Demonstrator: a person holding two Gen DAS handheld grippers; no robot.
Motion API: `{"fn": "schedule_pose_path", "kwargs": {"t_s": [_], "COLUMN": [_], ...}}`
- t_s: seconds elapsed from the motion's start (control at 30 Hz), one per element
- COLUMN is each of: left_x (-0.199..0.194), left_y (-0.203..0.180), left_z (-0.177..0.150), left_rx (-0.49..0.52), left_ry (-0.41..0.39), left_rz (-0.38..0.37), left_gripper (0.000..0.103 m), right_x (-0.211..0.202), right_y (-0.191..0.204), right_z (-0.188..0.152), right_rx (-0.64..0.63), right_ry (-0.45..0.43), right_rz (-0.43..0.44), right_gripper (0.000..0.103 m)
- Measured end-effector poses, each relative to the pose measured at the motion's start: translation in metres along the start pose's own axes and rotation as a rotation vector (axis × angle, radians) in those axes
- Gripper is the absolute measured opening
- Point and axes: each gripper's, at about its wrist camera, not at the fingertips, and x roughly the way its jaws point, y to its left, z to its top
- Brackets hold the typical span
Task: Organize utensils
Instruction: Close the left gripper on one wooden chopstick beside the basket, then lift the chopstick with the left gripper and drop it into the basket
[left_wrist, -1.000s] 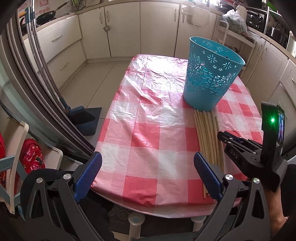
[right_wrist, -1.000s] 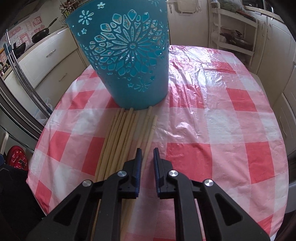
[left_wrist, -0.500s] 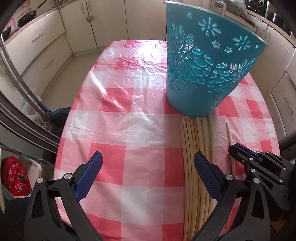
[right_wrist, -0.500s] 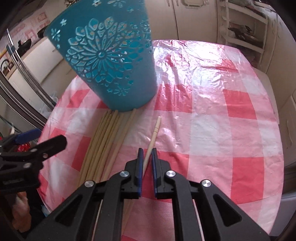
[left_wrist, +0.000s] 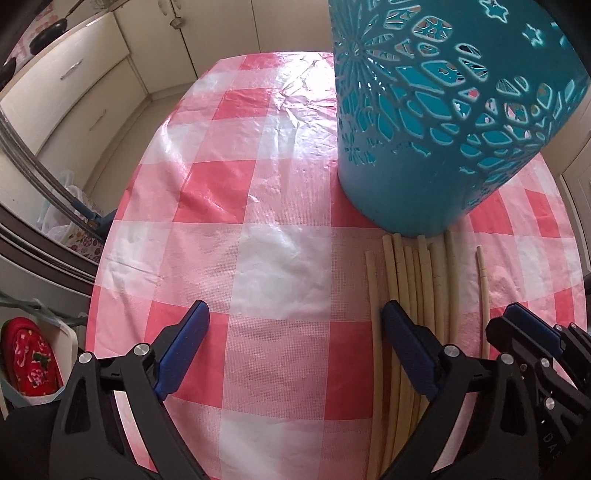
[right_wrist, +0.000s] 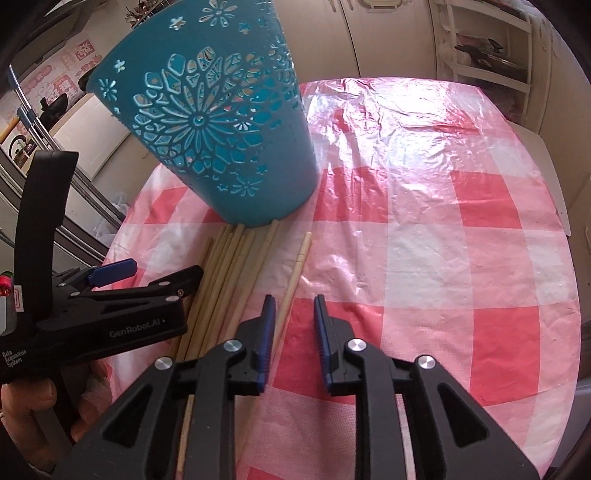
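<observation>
The right gripper (right_wrist: 294, 325), jaws just parted, has released the lone pale wooden chopstick (right_wrist: 293, 280) at frame centre; the wide-open, empty left gripper (left_wrist: 295, 334) could scatter the chopstick bundle (left_wrist: 421, 280) under the teal perforated plastic basket (left_wrist: 424, 147).

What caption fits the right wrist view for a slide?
Right gripper, just opening, straddles one separated chopstick beside the bundle below a teal basket.

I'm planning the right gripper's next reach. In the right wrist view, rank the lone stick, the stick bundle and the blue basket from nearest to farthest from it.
1. The lone stick, lying between the open jaws of the right gripper.
2. The stick bundle, just left of it.
3. The blue basket, standing beyond the sticks' far ends, up and left.
</observation>
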Motion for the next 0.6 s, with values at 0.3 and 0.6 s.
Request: {"fn": "schedule_pose_path", "kwargs": {"t_s": [0.3, 0.6], "left_x": [-0.005, -0.028], "left_y": [-0.010, 0.022], "left_z": [0.010, 0.012], "left_rx": [0.055, -0.011], "left_ry": [-0.011, -0.033], "left_rz": [-0.099, -0.221], "left_gripper": [0.010, 0.005], "right_x": [0.006, 0.009], "right_y": [0.008, 0.021], "right_z": [0.002, 0.004], "right_rx": [-0.028, -0.065], "right_ry": [-0.025, -0.028], "right_rz": [-0.054, -0.047], "right_gripper": [0.030, 0.030]}}
